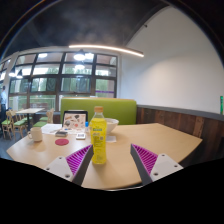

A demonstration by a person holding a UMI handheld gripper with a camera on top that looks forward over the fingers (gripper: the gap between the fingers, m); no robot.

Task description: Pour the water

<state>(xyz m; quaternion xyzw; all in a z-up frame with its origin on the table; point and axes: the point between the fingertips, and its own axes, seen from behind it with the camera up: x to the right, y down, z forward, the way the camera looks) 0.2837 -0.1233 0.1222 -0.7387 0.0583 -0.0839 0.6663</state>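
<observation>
Between the two fingers, nearer the left one, a yellow bottle (pixel 98 138) stands upright on the wooden table (pixel 160 140); the gripper (pixel 108 162) is spread apart, its pads (pixel 146 158) not visibly pressing the bottle. At about ten o'clock sits a white cup (pixel 36 133), with a pink coaster (pixel 62 142) nearer and a laptop (pixel 74 121) at eleven. Judging from this, pouring has not begun: the bottle is ungrasped. Bare tabletop lies at two o'clock; the near table edge runs just under the fingers
</observation>
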